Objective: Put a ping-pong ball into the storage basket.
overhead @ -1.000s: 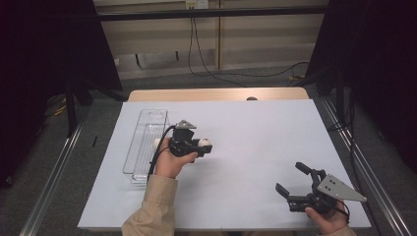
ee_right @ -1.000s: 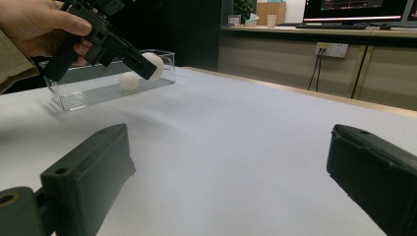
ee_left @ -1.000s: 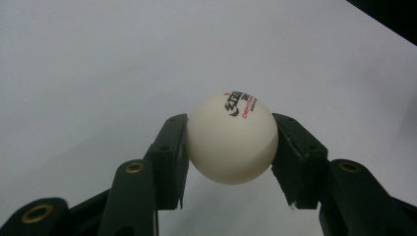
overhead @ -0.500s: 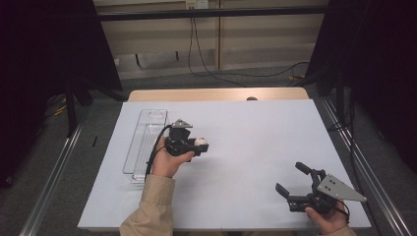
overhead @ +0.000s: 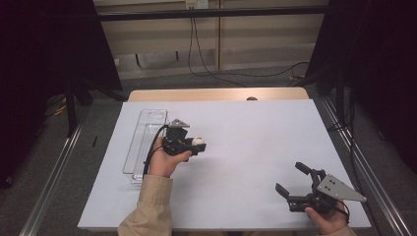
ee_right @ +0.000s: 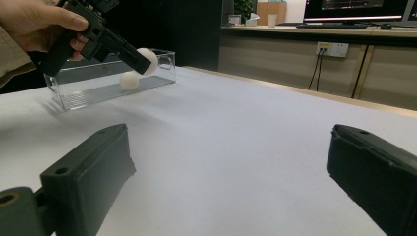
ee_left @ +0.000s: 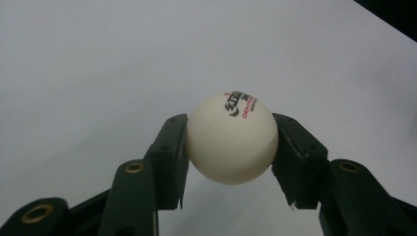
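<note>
The left tool (overhead: 199, 144) has its jaws closed on a white ball (ee_left: 231, 138), pinching it at both sides; the ball sits cleanly between the pads with its printed logo facing up. In the high view that ball (overhead: 197, 141) hangs above the white counter (overhead: 255, 147), just right of the clear tray (overhead: 142, 142) that lies lengthwise along the counter's left side. The ball is lifted off the surface, touching nothing but the jaws.

From the right gripper view, a second ball (ee_right: 129, 81) rests inside the tray (ee_right: 98, 91), toward its far end, while the held ball (ee_right: 147, 60) sits above and to the side of it, outside the tray walls as far as I can tell.

The right tool (overhead: 292, 183) rests at the near right of the counter, well apart from the tray, its jaws spread wide and holding nothing.

Judging by this, the work looks like moving balls between tray and counter. The grasp and the lift are done. Which way the ball is travelling cannot be told from these pictures: if into the tray, the carry over the wall and the release are left; if out, only setting it down on the counter remains, and then the second ball.
</note>
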`<state>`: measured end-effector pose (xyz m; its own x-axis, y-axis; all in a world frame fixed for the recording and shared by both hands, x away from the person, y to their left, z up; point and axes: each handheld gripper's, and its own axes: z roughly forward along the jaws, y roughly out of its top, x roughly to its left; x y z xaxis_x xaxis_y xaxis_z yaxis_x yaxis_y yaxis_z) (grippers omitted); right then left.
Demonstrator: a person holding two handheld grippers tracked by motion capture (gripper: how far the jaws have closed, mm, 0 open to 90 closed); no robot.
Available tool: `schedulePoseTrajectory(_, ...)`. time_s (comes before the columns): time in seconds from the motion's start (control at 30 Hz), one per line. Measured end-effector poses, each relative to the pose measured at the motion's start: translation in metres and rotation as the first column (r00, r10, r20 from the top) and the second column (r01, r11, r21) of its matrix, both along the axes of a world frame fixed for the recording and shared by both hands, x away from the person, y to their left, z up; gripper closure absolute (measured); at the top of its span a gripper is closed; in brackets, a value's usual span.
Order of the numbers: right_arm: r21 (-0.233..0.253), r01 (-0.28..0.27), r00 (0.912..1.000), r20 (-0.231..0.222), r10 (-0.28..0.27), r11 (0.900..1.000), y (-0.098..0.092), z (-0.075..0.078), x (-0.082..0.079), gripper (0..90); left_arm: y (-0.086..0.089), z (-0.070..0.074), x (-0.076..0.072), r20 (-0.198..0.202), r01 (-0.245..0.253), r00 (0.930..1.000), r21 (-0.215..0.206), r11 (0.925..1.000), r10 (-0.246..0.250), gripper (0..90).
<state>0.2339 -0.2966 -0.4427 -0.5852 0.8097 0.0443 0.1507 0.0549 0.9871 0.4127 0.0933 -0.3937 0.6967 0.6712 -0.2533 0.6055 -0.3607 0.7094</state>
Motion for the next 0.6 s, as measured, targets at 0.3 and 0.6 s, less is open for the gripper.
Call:
schedulePoseTrajectory(0.3,-0.002,0.0,1.0,0.0,0.0,1.0,0.0,0.0,0.0,2.6,0.004,0.001,0.0,0.002,-0.007,1.0,0.002,1.0,0.007,51.0)
schedulePoseTrajectory(0.6,-0.002,-0.001,1.0,-0.001,0.001,1.0,0.0,0.0,0.0,2.6,0.011,0.002,0.001,0.005,-0.026,0.9996,-0.004,0.9996,0.026,51.0)
